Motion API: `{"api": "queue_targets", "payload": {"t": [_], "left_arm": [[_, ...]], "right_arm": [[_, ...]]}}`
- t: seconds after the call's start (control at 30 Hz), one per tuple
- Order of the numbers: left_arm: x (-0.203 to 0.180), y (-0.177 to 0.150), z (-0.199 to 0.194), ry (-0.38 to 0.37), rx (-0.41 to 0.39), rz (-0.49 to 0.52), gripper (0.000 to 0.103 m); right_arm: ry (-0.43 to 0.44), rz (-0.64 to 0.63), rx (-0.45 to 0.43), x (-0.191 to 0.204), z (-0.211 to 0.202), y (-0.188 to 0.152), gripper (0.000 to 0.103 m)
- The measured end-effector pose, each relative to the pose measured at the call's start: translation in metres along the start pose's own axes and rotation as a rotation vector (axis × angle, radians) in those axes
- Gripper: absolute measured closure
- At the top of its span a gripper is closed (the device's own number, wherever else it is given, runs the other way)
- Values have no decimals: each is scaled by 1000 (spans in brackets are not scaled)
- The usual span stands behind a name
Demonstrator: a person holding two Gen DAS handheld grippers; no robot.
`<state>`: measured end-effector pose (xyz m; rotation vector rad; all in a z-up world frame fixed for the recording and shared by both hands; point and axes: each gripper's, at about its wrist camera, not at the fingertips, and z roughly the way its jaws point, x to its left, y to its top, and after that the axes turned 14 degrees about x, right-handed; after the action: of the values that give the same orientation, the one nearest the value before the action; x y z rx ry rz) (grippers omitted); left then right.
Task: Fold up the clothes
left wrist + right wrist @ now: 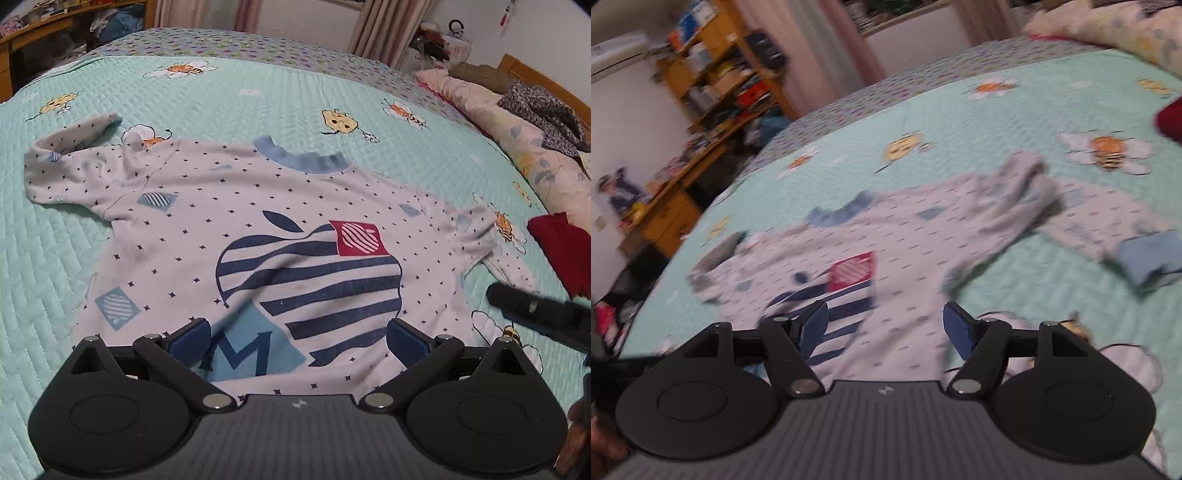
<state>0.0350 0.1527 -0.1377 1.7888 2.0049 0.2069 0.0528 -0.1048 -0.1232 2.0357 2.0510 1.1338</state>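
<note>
The left gripper [299,338] hangs over the near hem of the shirt [258,236], tilted steeply down toward the bed [44,258], its blue fingers [190,338] spread wide with nothing pinched between them; the cloth lies flat below. The right gripper [882,326] sits off the shirt's side, pointing less steeply down and rolled a little, so the room leans in its view. Its fingers [956,328] also stand apart and hold nothing. In the left view the tip of that right gripper [524,306] shows just beside the shirt's edge, near one sleeve.

The shirt is white with small dark stars, a striped apple print and a red patch [360,238] on the chest, and a blue collar [306,158] at the far side. It is spread face up in the middle of the bed, on a mint quilt printed with bees. One sleeve [70,147] is bunched and curled upward; the other sleeve [1027,192] looks folded over on itself, though the right view is too blurred to be sure.

There is plenty of bare quilt on the left and far sides. To the right, a dark red cloth [561,251] lies near the shirt, with pillows [517,140] behind it along the headboard. Wooden shelves [716,74] stand beyond the bed's far edge.
</note>
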Motion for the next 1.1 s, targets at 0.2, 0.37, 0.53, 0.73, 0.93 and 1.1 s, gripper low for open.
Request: {"api": "queue_targets", "payload": {"t": [0.2, 0.37, 0.53, 0.73, 0.93, 1.1], "left_arm": [[-1, 1, 8, 21, 68, 2, 2], [-7, -4, 5, 75, 98, 34, 2], [-13, -9, 1, 114, 110, 49, 1], [-31, -17, 2, 150, 140, 85, 2], [-47, -18, 16, 233, 98, 132, 2], [-26, -26, 40, 172, 124, 110, 1]], "right_arm": [[48, 151, -15, -20, 10, -4, 30], [103, 206, 7, -20, 27, -4, 30], [151, 182, 2, -12, 33, 5, 30], [208, 189, -18, -22, 30, 7, 29], [238, 156, -22, -48, 28, 7, 28], [187, 122, 84, -68, 35, 0, 42]]}}
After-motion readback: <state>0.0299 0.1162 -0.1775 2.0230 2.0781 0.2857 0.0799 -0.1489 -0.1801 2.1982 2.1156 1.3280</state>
